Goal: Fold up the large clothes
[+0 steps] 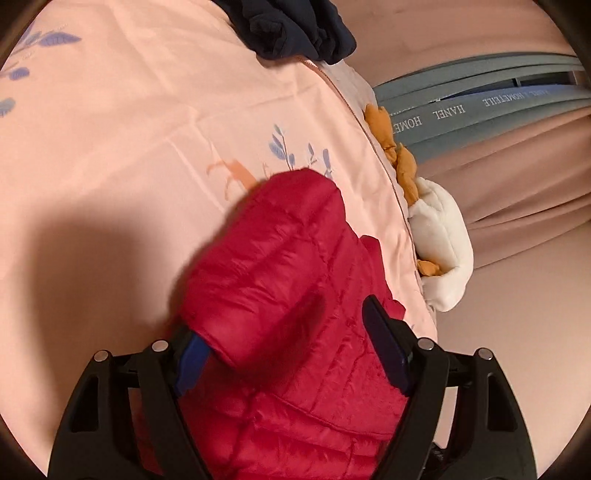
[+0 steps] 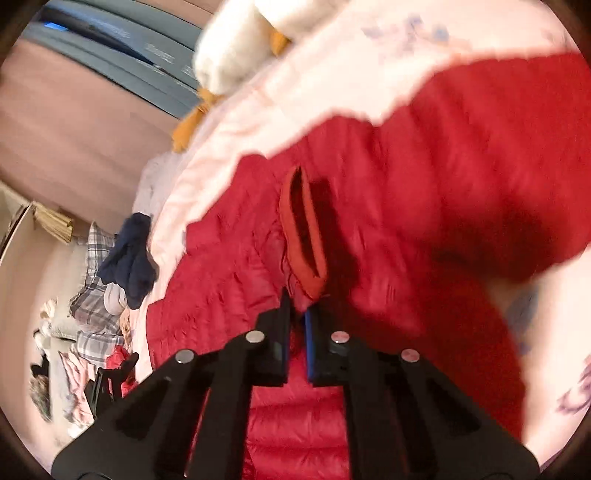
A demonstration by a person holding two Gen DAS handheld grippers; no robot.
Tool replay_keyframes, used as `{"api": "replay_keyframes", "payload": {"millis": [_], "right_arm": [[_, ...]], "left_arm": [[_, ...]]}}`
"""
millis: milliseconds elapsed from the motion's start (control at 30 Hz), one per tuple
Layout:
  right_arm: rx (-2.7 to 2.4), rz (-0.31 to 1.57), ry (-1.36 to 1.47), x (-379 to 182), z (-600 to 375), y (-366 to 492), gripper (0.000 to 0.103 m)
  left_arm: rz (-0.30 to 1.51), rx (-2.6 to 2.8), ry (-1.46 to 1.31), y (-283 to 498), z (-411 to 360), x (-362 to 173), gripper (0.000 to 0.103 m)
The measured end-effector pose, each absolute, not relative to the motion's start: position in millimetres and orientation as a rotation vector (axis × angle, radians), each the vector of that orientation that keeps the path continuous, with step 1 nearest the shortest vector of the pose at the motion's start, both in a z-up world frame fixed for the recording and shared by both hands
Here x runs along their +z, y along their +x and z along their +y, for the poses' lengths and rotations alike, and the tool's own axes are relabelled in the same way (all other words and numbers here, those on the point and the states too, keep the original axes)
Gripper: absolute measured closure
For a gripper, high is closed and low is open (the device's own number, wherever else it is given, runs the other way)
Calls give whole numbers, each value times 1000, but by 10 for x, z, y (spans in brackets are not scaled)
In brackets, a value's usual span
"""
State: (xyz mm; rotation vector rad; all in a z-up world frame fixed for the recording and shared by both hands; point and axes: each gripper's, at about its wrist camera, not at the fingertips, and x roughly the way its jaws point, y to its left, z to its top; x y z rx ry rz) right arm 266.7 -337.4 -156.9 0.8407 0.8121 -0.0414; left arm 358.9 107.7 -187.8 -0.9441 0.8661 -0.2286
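A white-and-orange plush toy (image 1: 439, 236) lies beside the pink floral bedspread (image 1: 147, 129), near grey boxes (image 1: 480, 99).

Red jacket (image 2: 424, 184) motion-blurred, cut off below; floor clutter (image 2: 92, 295) indistinct.

Landmark: the jacket (image 1: 280, 295), spread on the quilt (image 1: 129, 147).
Sleeve (image 1: 266, 258): folded over the jacket's body, between the left gripper (image 1: 291, 343) jaws.
Collar (image 2: 303, 236): just ahead of the right gripper (image 2: 295, 317), on the jacket.
Plush toy (image 1: 439, 240): beside the jacket, at the quilt's edge (partly tucked under it).
Dark garment (image 1: 295, 29): well beyond the jacket, on the quilt's far end.
Clothes heap (image 2: 92, 295): off the quilt, well apart from the jacket.
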Motion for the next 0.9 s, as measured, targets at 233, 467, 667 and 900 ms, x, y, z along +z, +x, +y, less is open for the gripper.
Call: {"api": "replay_keyframes", "payload": {"millis": [233,467,667,900], "right_arm": [[-53,928,697,-1681,-3329,2743,83],[-94,793,437,-1250,-3270,2602,54],[-51,798,321,-1322,-2894,2848,54],[-57,915,197,-1761,-2696,2992,55]], "left_arm": [[924,-214,-829,3617,1095,-1905,28],[889,-108,-407,3244,1091,-1498,28],[797,-146,-188,3297,569,-1258,28],[942,-120,-26,3525,228,-1869,27]]}}
